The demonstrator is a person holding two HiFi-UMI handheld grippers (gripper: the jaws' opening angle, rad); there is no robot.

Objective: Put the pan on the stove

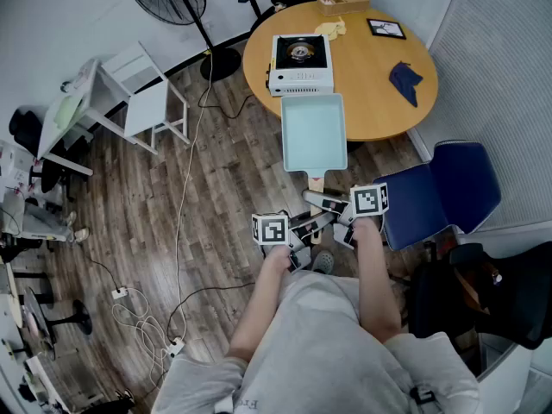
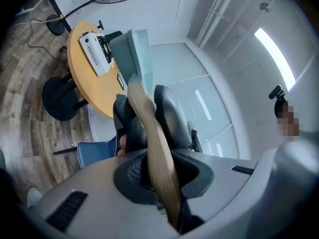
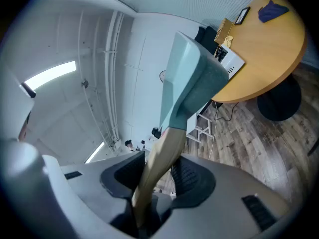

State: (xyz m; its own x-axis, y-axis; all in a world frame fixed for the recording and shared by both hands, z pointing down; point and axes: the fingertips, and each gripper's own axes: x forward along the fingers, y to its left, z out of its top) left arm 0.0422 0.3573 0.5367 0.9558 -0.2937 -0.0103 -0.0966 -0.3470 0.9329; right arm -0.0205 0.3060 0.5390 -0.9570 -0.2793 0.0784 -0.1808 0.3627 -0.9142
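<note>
Both grippers are on the pan (image 1: 315, 132) here, and it's up in the air, hanging over the near edge of the round tabletop (image 1: 371, 102). The far end of the pan sits just short of the stove (image 1: 300, 63), which stands on the tabletop with nothing on its burner.

The left gripper (image 1: 309, 222) has its fingers narrow, pinched on the wooden handle (image 1: 316, 182) low down. In the left gripper view the handle (image 2: 154, 148) runs straight up between the pads to the pale teal pan (image 2: 134, 54).

The right gripper (image 1: 323, 201) sits a little further up the handle with its fingers set wider, and the right gripper view shows the handle (image 3: 159, 168) filling the gap between them, with the pan (image 3: 189, 78) tilted above.

A blue cloth (image 1: 405, 82) lies to the right on the tabletop, well apart from the stove. A blue chair (image 1: 440, 192) stands just to the person's right.
</note>
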